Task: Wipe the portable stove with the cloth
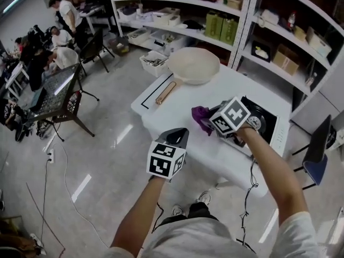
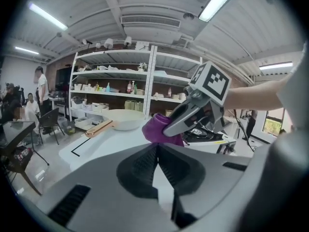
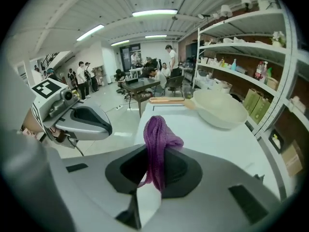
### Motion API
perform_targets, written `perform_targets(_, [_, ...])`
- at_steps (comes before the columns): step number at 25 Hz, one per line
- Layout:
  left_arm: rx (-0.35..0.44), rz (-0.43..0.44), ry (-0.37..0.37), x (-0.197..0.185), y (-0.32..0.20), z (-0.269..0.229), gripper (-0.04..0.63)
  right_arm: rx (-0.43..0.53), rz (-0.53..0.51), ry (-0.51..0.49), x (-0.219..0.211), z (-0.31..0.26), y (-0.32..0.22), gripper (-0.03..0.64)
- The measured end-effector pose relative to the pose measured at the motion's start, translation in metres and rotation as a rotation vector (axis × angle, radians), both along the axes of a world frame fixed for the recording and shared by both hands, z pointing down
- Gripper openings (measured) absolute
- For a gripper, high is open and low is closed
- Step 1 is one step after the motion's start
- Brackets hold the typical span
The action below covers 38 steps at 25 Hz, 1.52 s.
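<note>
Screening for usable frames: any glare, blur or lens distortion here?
Head view: sharp, streaky light glare on the floor. Left gripper view: fisheye bowing, dark corners, ceiling light blown out. Right gripper view: same bowing, cloth crisp in the right claw.

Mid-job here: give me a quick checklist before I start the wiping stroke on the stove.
1. Cloth gripped by right tool: ok, jaws shut on it.
2. Cloth on stove top: not ok, held just left of it.
3. Left tool out of the way: ok, shut, empty, off the table.
4. Pan clear of stove: ok, apart at the far end.
5. Stove cool: cannot tell.
</note>
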<state>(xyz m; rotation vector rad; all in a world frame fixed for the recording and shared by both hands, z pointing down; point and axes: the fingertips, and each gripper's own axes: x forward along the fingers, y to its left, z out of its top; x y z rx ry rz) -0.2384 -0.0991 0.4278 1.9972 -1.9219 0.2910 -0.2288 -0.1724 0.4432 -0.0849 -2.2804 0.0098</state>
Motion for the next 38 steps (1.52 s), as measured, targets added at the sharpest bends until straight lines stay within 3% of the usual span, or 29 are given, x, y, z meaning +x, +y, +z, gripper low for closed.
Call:
perform_targets(8, [0.040, 0.094, -0.030, 0.021, -0.016, -0.029, 0.003, 0.037, 0.175, -0.170, 0.064, -0.053, -0.005, 0.063])
perform_targets(16, [0.066, 0.255, -0.054, 0.090, -0.048, -0.048, 0.003, 0.097, 0.459, -0.342, 0.186, -0.104, -0.017, 0.063])
perform_targets(24, [0.080, 0.350, -0.046, 0.145, -0.061, -0.057, 0.003, 0.168, 0.756, -0.463, 0.290, -0.111, -0.008, 0.063])
perform_targets(30, [0.085, 0.357, -0.047, 0.165, -0.060, -0.058, 0.003, 0.197, 0.887, -0.537, 0.319, -0.103, 0.001, 0.061])
perform_targets(38, [0.087, 0.350, -0.052, 0.167, -0.055, -0.055, 0.003, 0.166, 0.899, -0.566, 0.314, -0.093, 0.008, 0.061])
